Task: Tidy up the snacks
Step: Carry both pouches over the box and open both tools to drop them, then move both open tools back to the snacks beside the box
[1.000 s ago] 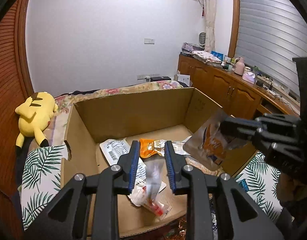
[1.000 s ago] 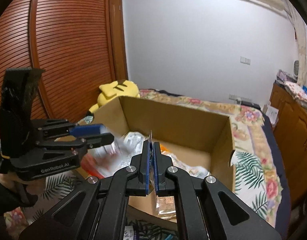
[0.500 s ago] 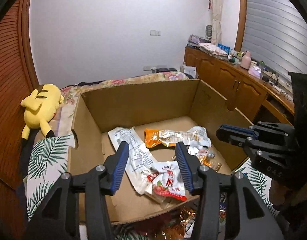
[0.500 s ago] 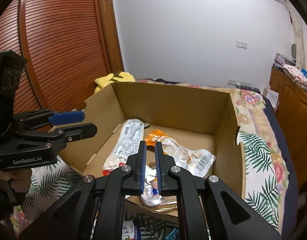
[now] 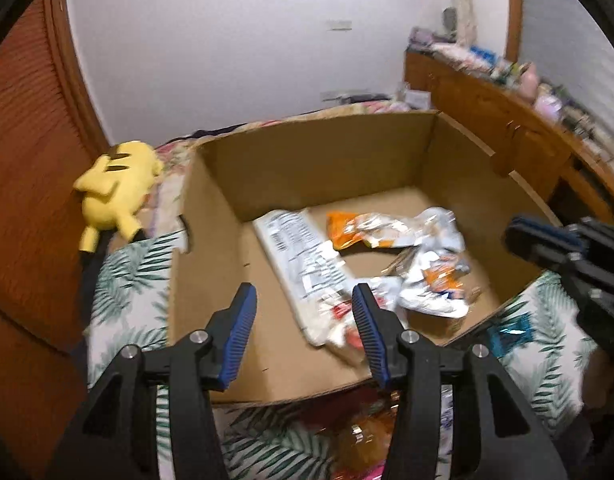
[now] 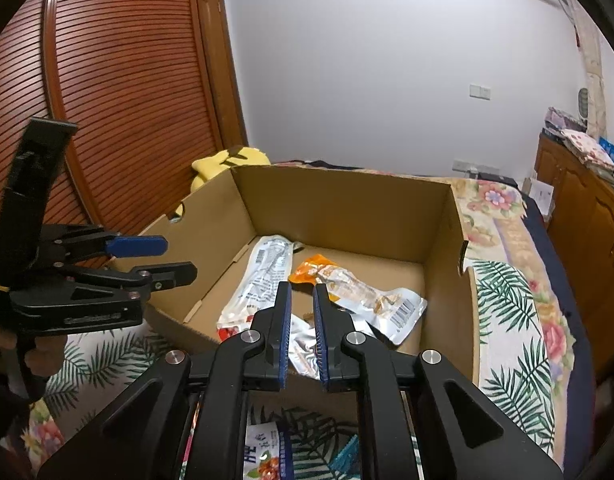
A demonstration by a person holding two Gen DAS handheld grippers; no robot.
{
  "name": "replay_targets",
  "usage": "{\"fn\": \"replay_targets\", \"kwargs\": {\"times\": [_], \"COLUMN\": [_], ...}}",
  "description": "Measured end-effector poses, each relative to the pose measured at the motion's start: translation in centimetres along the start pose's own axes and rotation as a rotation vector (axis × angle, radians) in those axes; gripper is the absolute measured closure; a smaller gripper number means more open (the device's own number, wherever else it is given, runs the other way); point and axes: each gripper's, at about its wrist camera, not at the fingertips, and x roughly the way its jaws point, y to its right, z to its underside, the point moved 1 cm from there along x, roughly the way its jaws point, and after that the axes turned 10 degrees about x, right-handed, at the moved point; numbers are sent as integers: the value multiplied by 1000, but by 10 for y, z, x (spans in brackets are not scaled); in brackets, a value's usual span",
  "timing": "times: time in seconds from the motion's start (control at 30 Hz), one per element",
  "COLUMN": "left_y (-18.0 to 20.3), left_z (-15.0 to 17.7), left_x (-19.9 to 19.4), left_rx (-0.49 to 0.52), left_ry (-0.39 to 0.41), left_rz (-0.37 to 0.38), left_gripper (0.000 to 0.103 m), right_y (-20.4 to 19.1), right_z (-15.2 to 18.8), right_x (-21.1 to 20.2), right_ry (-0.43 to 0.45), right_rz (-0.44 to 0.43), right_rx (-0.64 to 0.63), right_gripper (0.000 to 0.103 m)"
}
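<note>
The cardboard box (image 6: 347,208) sits on the bed (image 6: 519,320); snack packets (image 6: 363,296) lie inside it; the plush toy (image 5: 115,188) lies left of it.

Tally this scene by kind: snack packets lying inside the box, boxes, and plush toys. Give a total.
Snack packets inside the box: 4
Cardboard box: 1
Yellow plush toy: 1
Total: 6

A white wall (image 6: 387,80), a slatted wooden door (image 6: 119,92), and wooden cabinets (image 6: 587,216) beside a floral bed (image 6: 507,240).
</note>
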Motion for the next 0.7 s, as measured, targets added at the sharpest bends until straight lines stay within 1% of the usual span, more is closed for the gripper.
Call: {"fn": "replay_targets", "kwargs": {"times": [0.07,0.23,0.3,0.53,0.7], "left_y": [-1,-5,-6,-3,-2], "left_z": [3,7,8,14,22], "left_x": [-4,-18,-25,-47,-61], "left_rx": [1,-26,-34,-20,-12], "left_ry": [16,60,74,108,130], "left_rz": [-7,75,96,76,84], "left_gripper": [53,53,53,53,53], "right_y": [-2,-6,-8,-20,-28], "right_z": [2,7,8,18,30], "right_x": [-3,-13,-16,-35,-47], "right_ry": [2,6,7,18,19], "right_rz": [1,-1,-4,-18,-23], "right_rx": [0,2,0,-10,-12], "right_gripper": [94,94,93,90,84]}}
